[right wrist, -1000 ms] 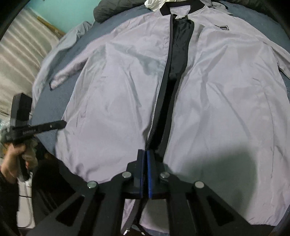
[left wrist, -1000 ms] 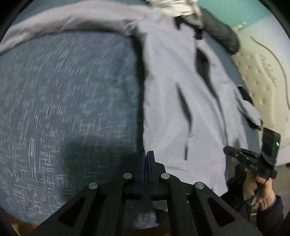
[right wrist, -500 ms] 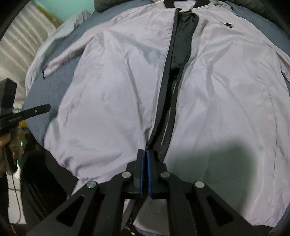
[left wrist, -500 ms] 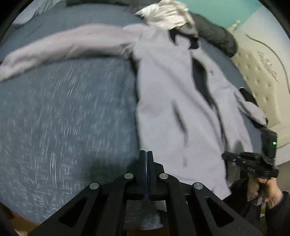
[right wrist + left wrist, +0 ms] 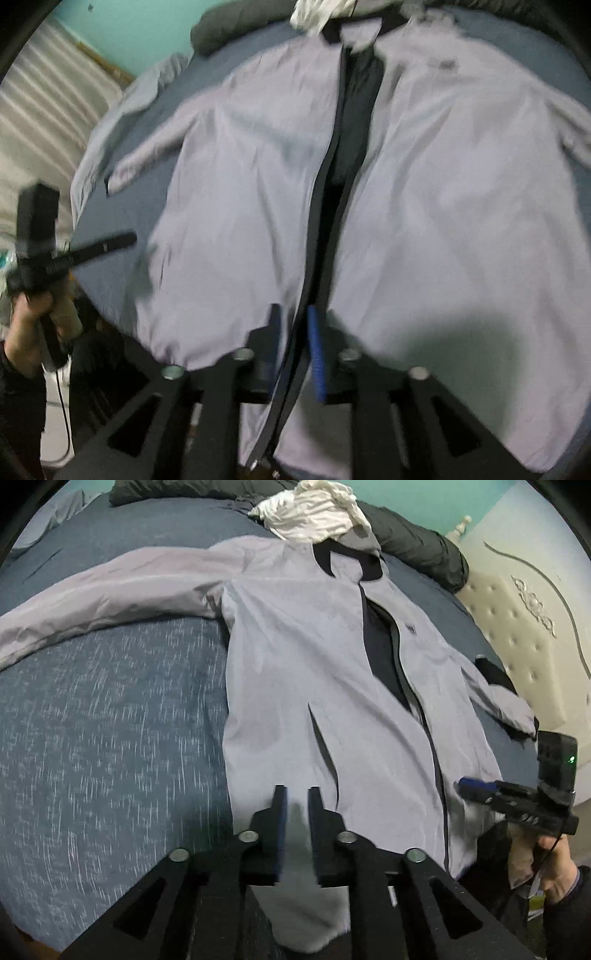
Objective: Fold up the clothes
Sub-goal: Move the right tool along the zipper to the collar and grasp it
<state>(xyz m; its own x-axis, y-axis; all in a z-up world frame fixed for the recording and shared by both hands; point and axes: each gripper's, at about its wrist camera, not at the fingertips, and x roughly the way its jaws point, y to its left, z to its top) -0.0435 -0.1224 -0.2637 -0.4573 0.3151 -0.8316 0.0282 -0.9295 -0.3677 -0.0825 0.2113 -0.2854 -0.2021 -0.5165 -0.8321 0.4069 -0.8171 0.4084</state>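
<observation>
A light grey zip-front jacket [image 5: 332, 664] lies face up and spread flat on the blue bed cover [image 5: 110, 738], collar far away, front partly unzipped over dark lining. One sleeve [image 5: 110, 590] stretches out to the left. My left gripper [image 5: 295, 797] is open over the jacket's near left hem corner, with cloth showing in the narrow gap. In the right wrist view my right gripper [image 5: 294, 315] is open over the jacket [image 5: 443, 184], and the dark zipper edge [image 5: 321, 221] runs between its fingers. Each gripper shows in the other's view: the right gripper [image 5: 467, 788] and the left gripper [image 5: 122, 240].
A white crumpled garment [image 5: 314, 513] and a dark quilt [image 5: 417, 542] lie beyond the collar. A cream tufted headboard [image 5: 517, 627] borders the bed on the right. A person's hand [image 5: 554, 864] holds the right gripper by the bed's near edge.
Both grippers were shut half a second ago and now stand open by a narrow gap. The left wrist view has swung right, from the bare bed cover onto the jacket's hem.
</observation>
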